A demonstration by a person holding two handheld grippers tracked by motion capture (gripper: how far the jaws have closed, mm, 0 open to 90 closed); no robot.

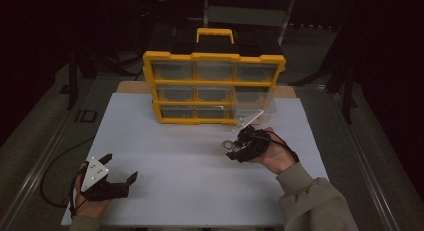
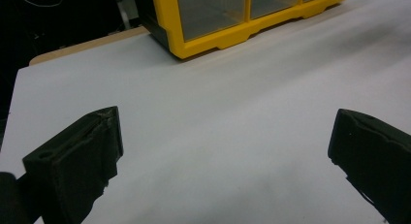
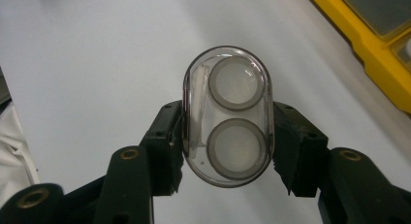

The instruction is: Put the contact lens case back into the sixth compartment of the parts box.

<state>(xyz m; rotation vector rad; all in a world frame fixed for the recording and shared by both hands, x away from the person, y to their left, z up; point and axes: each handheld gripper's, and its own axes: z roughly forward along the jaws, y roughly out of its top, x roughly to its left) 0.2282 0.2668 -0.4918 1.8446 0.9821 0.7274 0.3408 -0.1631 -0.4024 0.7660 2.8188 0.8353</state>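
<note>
A clear oval case [image 3: 228, 112] with two round grey-rimmed wells sits between the jaws of my right gripper [image 3: 228, 149], which is shut on its long sides. In the high view that gripper [image 1: 234, 147] hovers just in front of the yellow drawer cabinet [image 1: 214, 56], with the case [image 1: 227, 146] at its tip. A clear drawer [image 1: 255, 108] stands pulled out of the cabinet's lower right corner, just beyond the gripper. My left gripper [image 1: 120, 167] rests at the near left of the white board, its jaws wide open over bare surface [image 2: 228, 132].
The cabinet [image 2: 213, 40] has three rows of clear drawers and a yellow handle on top; its lower edge [image 3: 383, 64] lies to the right of the held case. A white board [image 1: 190, 191] covers the table, with dark floor and stands around it.
</note>
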